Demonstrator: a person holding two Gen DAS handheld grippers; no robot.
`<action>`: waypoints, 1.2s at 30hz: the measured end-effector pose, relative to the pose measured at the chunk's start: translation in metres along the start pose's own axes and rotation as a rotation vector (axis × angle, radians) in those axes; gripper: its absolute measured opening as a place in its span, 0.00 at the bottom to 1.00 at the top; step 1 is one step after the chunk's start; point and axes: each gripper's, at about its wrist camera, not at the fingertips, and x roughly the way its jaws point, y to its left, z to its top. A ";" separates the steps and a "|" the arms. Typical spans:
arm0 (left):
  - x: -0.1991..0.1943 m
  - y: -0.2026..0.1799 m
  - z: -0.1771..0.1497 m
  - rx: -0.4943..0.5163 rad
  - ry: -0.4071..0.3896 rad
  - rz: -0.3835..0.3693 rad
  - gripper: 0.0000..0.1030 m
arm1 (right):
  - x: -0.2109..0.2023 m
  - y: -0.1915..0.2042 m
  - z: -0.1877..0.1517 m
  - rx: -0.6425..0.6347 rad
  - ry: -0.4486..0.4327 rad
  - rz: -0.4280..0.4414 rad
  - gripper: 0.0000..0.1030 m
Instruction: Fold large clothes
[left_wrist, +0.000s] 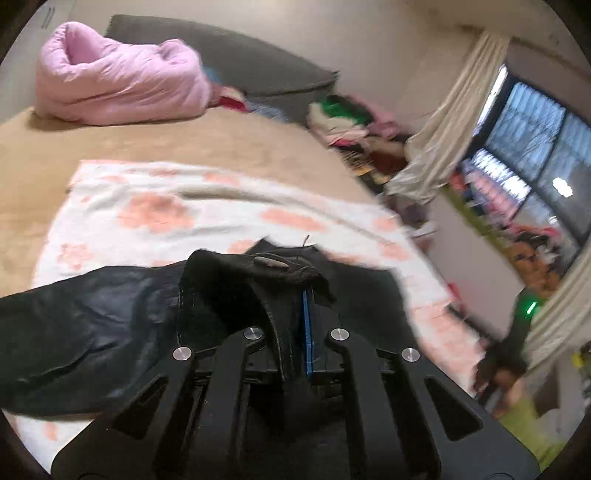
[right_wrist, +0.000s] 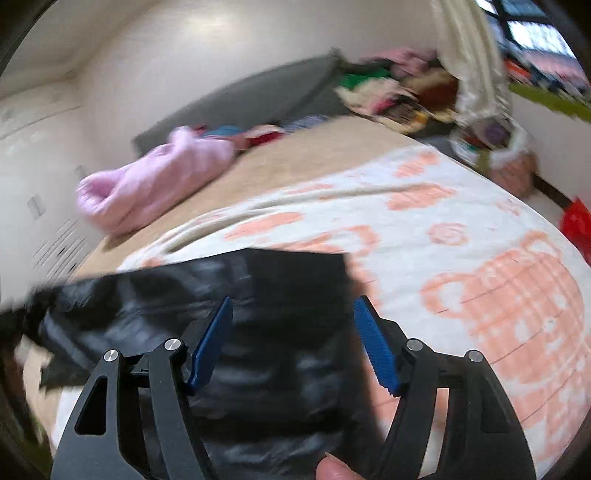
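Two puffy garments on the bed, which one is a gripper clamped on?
The black jacket: the left gripper is shut on a fold of it. The pink jacket lies bundled far back near the headboard, untouched. The right gripper hangs open over the black one.

The jacket (left_wrist: 92, 325) is glossy black. Under it, the blanket (left_wrist: 207, 206) is white with salmon-pink blotches and, in the right wrist view, a large salmon grid-lined motif. The bed (left_wrist: 166, 140) is tan. The quilt (left_wrist: 118, 81) is pale pink, and the headboard (left_wrist: 240, 62) dark grey. The left tool (left_wrist: 295, 288) is black with a blue pad, the right tool (right_wrist: 293, 343) black with ridged blue pads. The curtain (left_wrist: 443, 147) is cream.
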 end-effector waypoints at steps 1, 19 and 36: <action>0.010 0.012 -0.006 -0.025 0.028 0.014 0.01 | 0.009 -0.009 0.006 0.026 0.018 -0.010 0.66; 0.068 0.062 -0.053 -0.092 0.238 0.160 0.02 | 0.131 -0.076 0.005 0.276 0.228 0.050 0.08; 0.067 0.055 -0.054 -0.040 0.263 0.226 0.29 | 0.071 -0.014 0.003 -0.139 0.087 -0.116 0.45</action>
